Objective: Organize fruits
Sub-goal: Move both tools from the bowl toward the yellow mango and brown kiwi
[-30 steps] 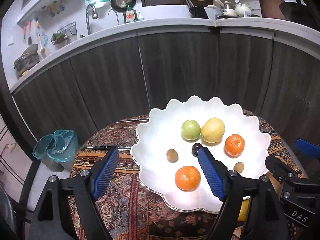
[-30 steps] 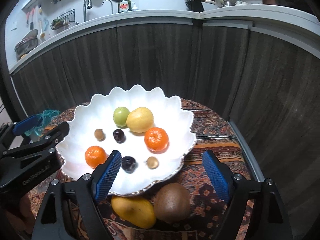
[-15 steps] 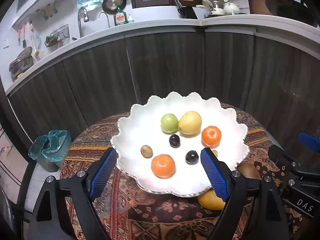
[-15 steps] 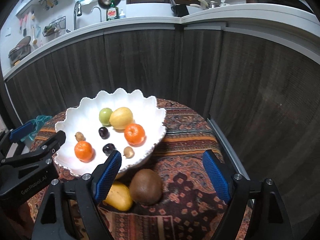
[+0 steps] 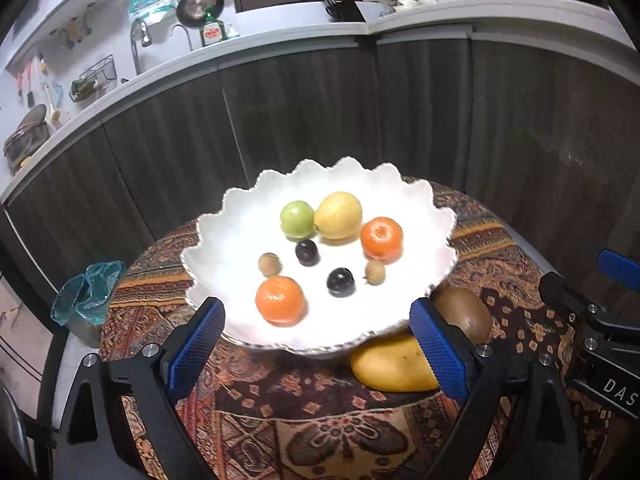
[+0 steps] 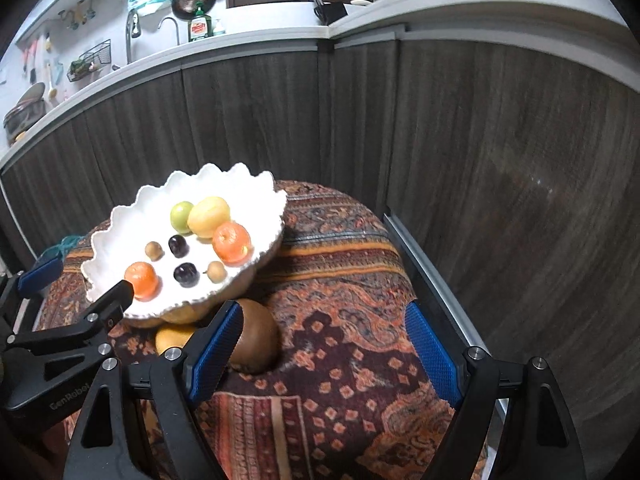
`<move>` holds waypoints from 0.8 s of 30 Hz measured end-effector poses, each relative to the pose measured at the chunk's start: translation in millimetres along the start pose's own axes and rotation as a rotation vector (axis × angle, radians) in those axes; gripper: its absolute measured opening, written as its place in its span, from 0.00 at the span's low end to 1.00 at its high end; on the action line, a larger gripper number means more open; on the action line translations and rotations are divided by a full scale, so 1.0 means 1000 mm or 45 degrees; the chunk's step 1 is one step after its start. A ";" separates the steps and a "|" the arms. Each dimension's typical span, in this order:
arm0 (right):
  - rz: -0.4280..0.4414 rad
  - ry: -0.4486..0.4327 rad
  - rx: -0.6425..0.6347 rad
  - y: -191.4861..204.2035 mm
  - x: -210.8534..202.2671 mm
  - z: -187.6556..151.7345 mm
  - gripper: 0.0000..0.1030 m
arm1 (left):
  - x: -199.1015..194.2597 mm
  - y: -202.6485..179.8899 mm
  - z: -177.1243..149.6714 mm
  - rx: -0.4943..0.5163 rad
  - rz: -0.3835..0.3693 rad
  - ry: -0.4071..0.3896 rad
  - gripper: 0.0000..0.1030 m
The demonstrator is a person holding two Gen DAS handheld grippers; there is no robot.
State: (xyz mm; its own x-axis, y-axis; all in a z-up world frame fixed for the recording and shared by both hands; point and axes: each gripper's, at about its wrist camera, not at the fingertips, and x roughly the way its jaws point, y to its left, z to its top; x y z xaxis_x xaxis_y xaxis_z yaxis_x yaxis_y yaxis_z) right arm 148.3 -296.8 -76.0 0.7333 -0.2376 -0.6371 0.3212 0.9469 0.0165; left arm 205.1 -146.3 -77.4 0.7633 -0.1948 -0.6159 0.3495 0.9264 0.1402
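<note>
A white scalloped bowl (image 5: pixel 224 236) stands on a patterned round table (image 5: pixel 280 420). It holds a green fruit (image 5: pixel 297 218), a yellow fruit (image 5: pixel 338 215), two oranges (image 5: pixel 280 300), two dark plums (image 5: pixel 341 282) and two small brown fruits (image 5: pixel 269 264). A yellow mango (image 5: pixel 390 364) and a brown kiwi (image 6: pixel 256 340) lie on the cloth beside the bowl's near right side. My left gripper (image 5: pixel 318 354) is open and empty in front of the bowl. My right gripper (image 6: pixel 324 352) is open and empty, its left finger just in front of the kiwi.
Dark wood cabinet fronts (image 6: pixel 480 160) curve close behind and to the right of the table. A bin with a teal liner (image 5: pixel 86 300) stands on the floor at the left. A metal rail (image 6: pixel 424 264) runs along the table's right side.
Both grippers have pulled back and away from the bowl, so it looks smaller and farther. The right gripper's view has swung to the right. The mango and kiwi now show in the left view.
</note>
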 end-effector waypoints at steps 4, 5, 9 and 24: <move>-0.005 0.013 0.017 -0.006 0.002 -0.007 0.81 | 0.004 -0.008 -0.007 0.020 -0.031 0.017 0.92; -0.007 0.015 0.021 -0.008 0.002 -0.009 0.81 | 0.004 -0.010 -0.008 0.025 -0.036 0.020 0.92; -0.008 0.025 0.034 -0.012 0.002 -0.016 0.81 | 0.008 -0.014 -0.019 0.052 -0.057 0.047 0.92; -0.027 0.066 0.054 -0.015 0.007 -0.033 0.81 | 0.024 -0.030 -0.039 0.106 -0.155 0.099 0.92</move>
State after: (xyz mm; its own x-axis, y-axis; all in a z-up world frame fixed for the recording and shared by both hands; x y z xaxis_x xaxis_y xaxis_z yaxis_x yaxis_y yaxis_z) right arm 129.0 -306.0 -106.4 0.6943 -0.2446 -0.6769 0.3621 0.9315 0.0348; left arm 191.3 -165.9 -126.7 0.6697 -0.2753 -0.6897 0.4828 0.8671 0.1227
